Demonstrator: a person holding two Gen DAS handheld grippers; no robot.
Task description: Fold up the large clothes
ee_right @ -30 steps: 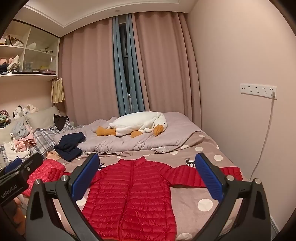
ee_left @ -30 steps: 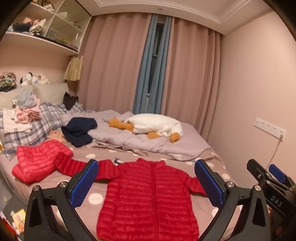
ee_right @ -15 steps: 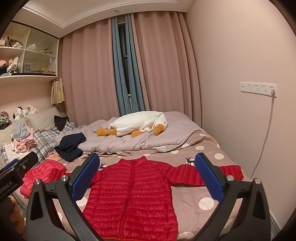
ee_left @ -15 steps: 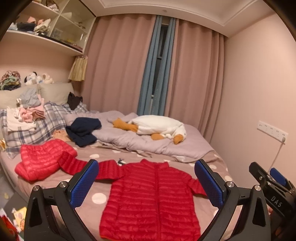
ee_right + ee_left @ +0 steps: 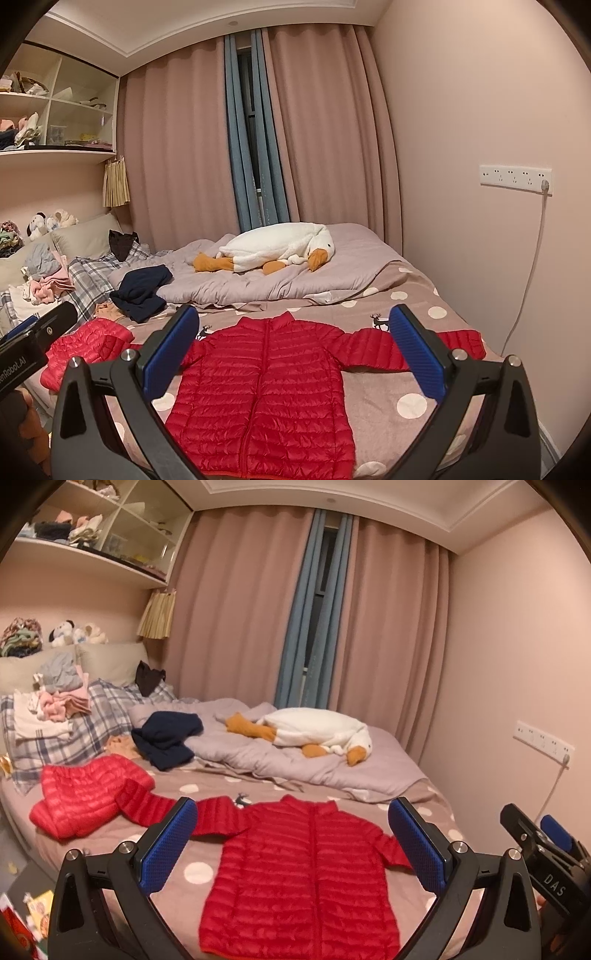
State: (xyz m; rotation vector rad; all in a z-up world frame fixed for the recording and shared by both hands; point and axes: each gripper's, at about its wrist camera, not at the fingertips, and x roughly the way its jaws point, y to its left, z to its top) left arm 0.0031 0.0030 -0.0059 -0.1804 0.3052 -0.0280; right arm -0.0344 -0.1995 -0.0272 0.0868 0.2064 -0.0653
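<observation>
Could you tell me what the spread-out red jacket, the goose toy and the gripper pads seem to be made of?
Red jacket: likely thin synthetic shell over padding, going by the horizontal quilted ribs and slight sheen.
Goose toy: plush, with a soft matte white body and orange feet and beak.
Gripper pads: probably rubber or textured plastic, blue with a fine dimpled pattern; the look leaves it open.

Two wrist views above the bed's [image 5: 110, 834] foot, facing the curtains [image 5: 184, 147]
</observation>
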